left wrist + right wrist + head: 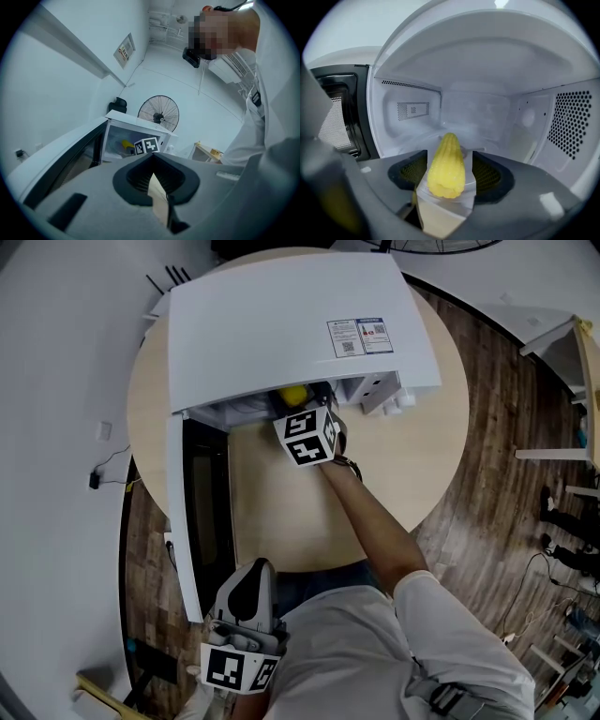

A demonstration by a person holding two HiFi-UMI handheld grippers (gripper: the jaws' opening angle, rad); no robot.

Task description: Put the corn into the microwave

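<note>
Round wooden table carried a white microwave, its door swung open at the left in the head view. Right gripper reached into the cavity, jaws spread wide, pads clear of the corn on both sides. Corn lay between them inside the microwave, tip pointing inward, apparently resting on a glass tray. Left gripper hung near the person's body, jaws together, empty.
</note>
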